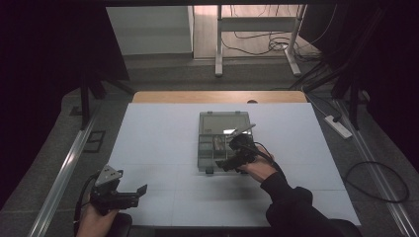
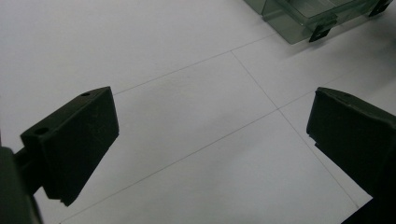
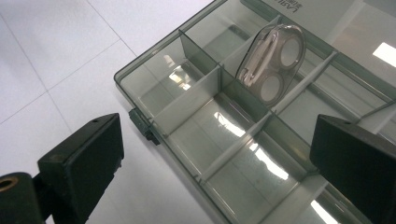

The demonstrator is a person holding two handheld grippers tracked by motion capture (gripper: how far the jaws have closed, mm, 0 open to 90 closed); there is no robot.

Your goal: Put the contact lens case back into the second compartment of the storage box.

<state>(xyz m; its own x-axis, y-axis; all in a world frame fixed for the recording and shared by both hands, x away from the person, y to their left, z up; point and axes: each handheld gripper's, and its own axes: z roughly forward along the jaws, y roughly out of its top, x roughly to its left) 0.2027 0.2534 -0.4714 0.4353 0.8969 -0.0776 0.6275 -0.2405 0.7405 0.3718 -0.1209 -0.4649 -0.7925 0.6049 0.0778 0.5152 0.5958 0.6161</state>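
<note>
White table (image 1: 163, 143); smoky clear divided box (image 1: 217, 140) at its centre, lid open away from me. I see an oval two-window case (image 3: 273, 63) tilted on edge against a divider in one compartment. My right gripper (image 1: 236, 159) hangs over the box's near right part, jaws spread wide, holding nothing. My left gripper (image 1: 129, 195) sits at the near left corner, well apart from the box, jaws spread wide, empty

Right hand-held gripper (image 1: 232, 160) over compartment box (image 1: 223, 122).

smoky-grey organiser box (image 3: 196, 107), white table (image 1: 158, 138) — black jaws
</note>
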